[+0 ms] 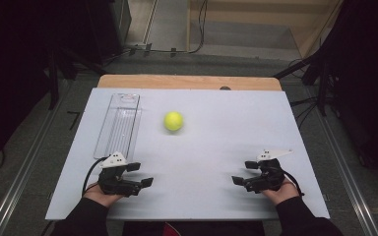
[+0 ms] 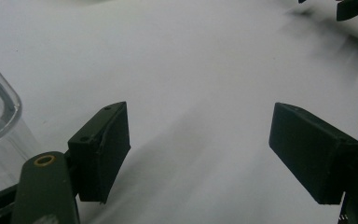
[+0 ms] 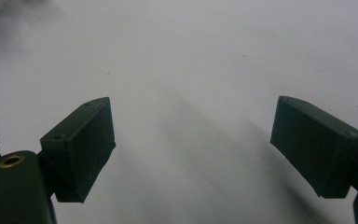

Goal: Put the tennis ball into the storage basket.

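Clear tray (image 2: 0,107) shows cut off beside the gaping left claw (image 2: 198,154).

A lab or recording studio: a white-topped bench (image 1: 216,147) on grey floor, flanked by black stands (image 1: 320,73), floor rails (image 1: 24,172) and trailing cables (image 1: 197,29).

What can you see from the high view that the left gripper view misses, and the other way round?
The high view has the yellow ball, the whole clear tray, and both hands.

The left gripper view gives a close look at the left gripper with its jaws apart and nothing between them.

Both show the white table, a part of the tray, and the right gripper.
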`<state>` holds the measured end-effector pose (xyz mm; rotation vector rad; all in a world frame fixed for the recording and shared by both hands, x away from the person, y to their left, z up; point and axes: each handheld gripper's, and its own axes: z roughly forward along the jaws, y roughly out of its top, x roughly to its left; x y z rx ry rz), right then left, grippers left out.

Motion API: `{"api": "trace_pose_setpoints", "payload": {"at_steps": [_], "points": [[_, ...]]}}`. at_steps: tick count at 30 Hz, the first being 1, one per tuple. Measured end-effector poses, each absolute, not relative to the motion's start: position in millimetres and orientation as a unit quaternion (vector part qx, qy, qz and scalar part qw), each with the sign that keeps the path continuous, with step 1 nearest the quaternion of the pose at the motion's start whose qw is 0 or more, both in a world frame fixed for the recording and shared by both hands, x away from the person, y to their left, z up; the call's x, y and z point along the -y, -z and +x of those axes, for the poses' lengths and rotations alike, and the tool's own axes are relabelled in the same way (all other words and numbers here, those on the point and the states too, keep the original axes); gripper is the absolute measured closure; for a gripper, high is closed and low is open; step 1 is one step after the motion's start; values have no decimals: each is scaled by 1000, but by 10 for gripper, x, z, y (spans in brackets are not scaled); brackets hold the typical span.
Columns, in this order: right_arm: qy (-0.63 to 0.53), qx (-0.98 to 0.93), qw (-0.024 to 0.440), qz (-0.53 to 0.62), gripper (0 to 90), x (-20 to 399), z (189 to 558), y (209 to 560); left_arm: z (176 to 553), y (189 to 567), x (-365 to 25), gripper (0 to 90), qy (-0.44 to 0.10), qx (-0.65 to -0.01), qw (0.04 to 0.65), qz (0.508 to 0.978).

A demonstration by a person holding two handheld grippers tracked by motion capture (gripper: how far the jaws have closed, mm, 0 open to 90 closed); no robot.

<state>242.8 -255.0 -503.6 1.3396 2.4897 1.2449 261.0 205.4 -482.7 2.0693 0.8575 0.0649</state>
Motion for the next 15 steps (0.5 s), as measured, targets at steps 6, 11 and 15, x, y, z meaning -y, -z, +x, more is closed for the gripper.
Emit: {"api": "trace_pose_setpoints", "payload": {"at_steps": [6,11,15], "points": [[-412,-802,19,432,124,2561,2431,5035,2609,4829,-2052,212,-25,-344,434,832],[-410,-801,20,435,124,2559,2440,5031,2595,4829,-2050,212,-24,-342,433,833],[-410,-803,20,432,124,2555,2444,5035,2586,4816,-2035,212,-28,-340,439,832]]}}
